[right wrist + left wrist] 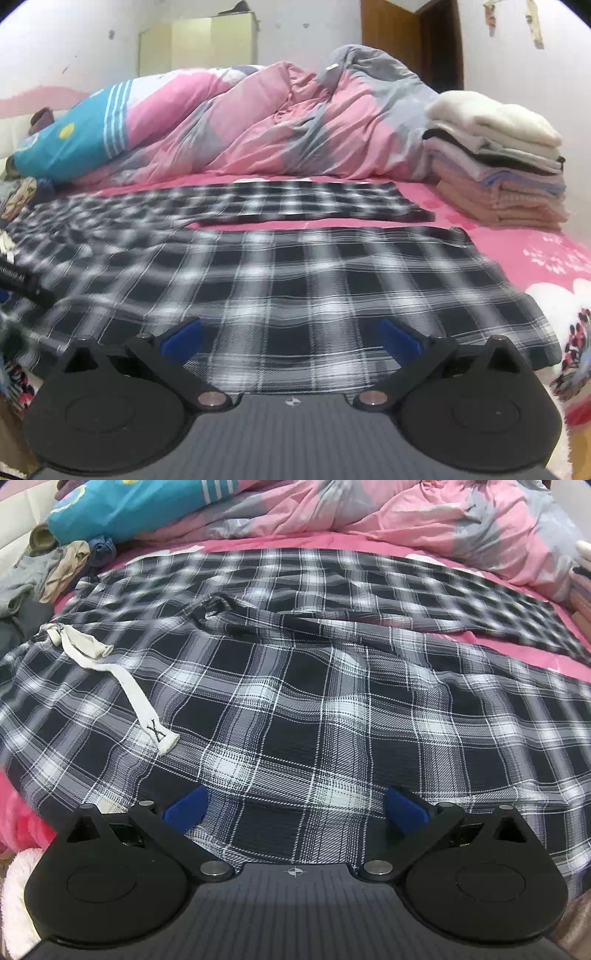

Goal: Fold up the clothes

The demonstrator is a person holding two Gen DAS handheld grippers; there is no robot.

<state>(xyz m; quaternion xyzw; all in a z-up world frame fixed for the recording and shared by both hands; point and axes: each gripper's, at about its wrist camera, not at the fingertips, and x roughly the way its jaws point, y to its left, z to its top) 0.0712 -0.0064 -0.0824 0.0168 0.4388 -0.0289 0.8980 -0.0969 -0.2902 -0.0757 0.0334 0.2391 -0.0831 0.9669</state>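
Left gripper (295, 808): at the bottom of the left wrist view, blue fingertips (186, 808) spread wide apart, nothing between them, poised over the plaid cloth.
Right gripper (291, 338): at the bottom of the right wrist view, jaws likewise wide apart and empty, over the near trouser leg.
Plaid trousers (295, 701): black, grey and white check, spread flat across the pink bed sheet (517, 240); they fill the middle of both views, with two legs reaching toward the right and a strip of sheet between them.
Drawstring (122, 679): white, lying on the waist at left centre of the left wrist view, its end marked with an X.
Duvet (295, 122): pink and grey, bunched along the top of both frames.
Folded stack (498, 162): at the right edge of the right wrist view, cream item on top.
Loose clothes (55, 568): heaped at the upper left of the left wrist view.
Blue pillow (122, 509): upper left, beside the duvet.
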